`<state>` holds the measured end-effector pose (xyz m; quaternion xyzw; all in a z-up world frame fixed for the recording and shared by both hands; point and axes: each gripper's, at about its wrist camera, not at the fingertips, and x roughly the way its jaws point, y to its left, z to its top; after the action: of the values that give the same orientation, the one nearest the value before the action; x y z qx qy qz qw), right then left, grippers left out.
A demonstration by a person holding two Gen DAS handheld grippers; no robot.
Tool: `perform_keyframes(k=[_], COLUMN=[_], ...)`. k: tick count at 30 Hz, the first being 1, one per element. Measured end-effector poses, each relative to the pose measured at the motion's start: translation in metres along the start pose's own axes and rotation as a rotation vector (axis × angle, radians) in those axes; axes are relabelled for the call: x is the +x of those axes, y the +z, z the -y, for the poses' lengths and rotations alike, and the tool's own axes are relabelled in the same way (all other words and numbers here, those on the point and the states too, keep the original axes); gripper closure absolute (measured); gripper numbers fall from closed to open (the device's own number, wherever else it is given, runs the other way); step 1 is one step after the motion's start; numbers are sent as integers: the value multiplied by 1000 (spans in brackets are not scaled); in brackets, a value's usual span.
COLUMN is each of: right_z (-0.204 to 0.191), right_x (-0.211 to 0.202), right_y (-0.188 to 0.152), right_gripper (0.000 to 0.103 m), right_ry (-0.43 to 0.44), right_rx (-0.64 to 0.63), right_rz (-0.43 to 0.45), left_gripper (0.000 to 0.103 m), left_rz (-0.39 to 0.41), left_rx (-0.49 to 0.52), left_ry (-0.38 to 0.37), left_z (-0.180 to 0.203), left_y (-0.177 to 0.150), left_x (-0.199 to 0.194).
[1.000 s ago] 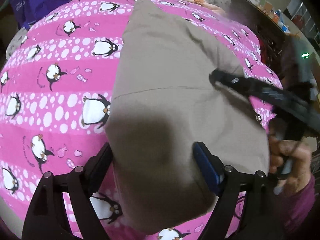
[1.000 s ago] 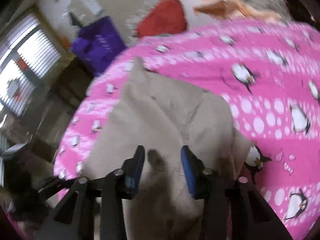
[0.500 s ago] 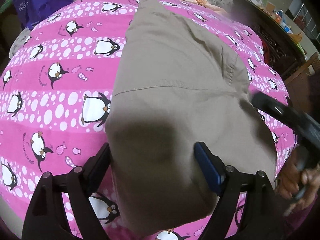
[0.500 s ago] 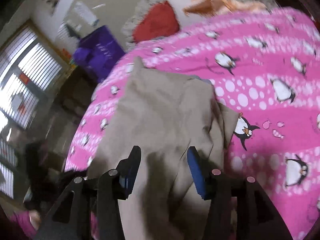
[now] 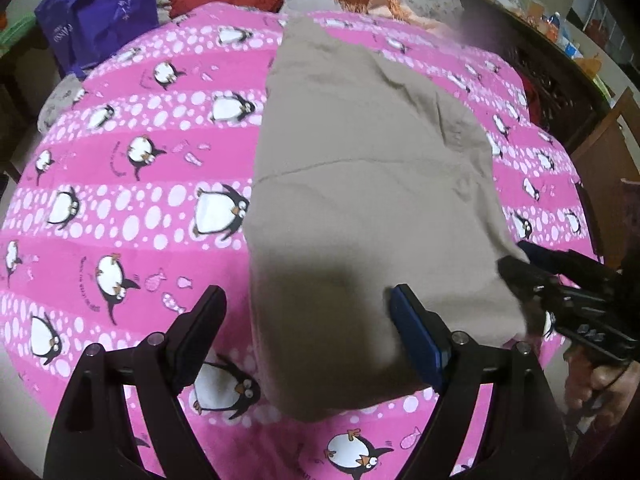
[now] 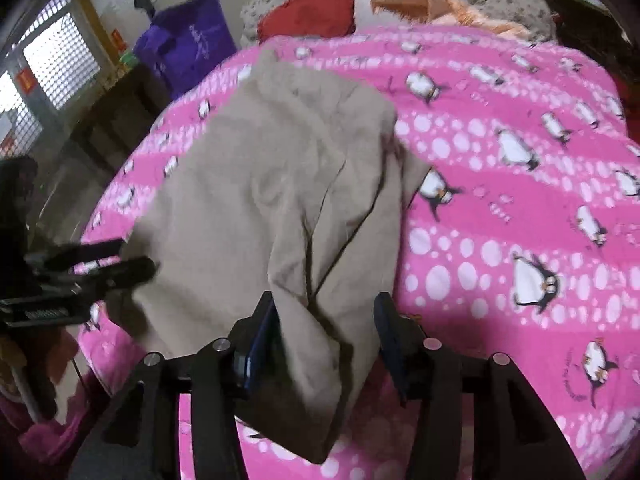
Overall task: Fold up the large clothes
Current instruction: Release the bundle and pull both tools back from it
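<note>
Bearing unreadable white lettering: purple bag (image 5: 100, 12)

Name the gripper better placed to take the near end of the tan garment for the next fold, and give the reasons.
Probably the right gripper: the tan garment has its near corner bunched between the fingers, not yet pinched. The left gripper stands wide over flat cloth, with no edge between its fingers.

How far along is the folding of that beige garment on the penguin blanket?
Done: the beige garment lies in a long, layered strip on the penguin blanket. In hand: nothing gripped; left gripper and right gripper straddle its near end, jaws apart. Left: folding it shorter.
</note>
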<state>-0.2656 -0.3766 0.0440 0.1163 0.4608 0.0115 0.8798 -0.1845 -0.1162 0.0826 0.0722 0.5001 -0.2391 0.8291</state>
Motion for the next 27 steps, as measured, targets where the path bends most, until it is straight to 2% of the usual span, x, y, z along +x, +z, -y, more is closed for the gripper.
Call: perform_keyframes(k=[3, 7, 10, 18, 27], right_z=[-8, -24, -34, -46, -47], right_x=[-24, -43, -49, -42, -33], right_y=[1, 1, 1, 5, 4], right_gripper=[50, 46, 35, 31, 29], right_ry=[-19, -51, -42, -105, -107], right_rx=[7, 15, 36, 47, 71], right_rz=[51, 94, 136, 146, 120], left_gripper=[19, 19, 19, 19, 19], left_rz=[47, 90, 105, 153, 141], left_rx=[-3, 11, 24, 4, 3], left_ry=[14, 32, 43, 55, 63], left_z=[2, 7, 8, 7, 8], left_y=[1, 4, 6, 8, 8], left_x=[-12, -24, -29, -38, -32])
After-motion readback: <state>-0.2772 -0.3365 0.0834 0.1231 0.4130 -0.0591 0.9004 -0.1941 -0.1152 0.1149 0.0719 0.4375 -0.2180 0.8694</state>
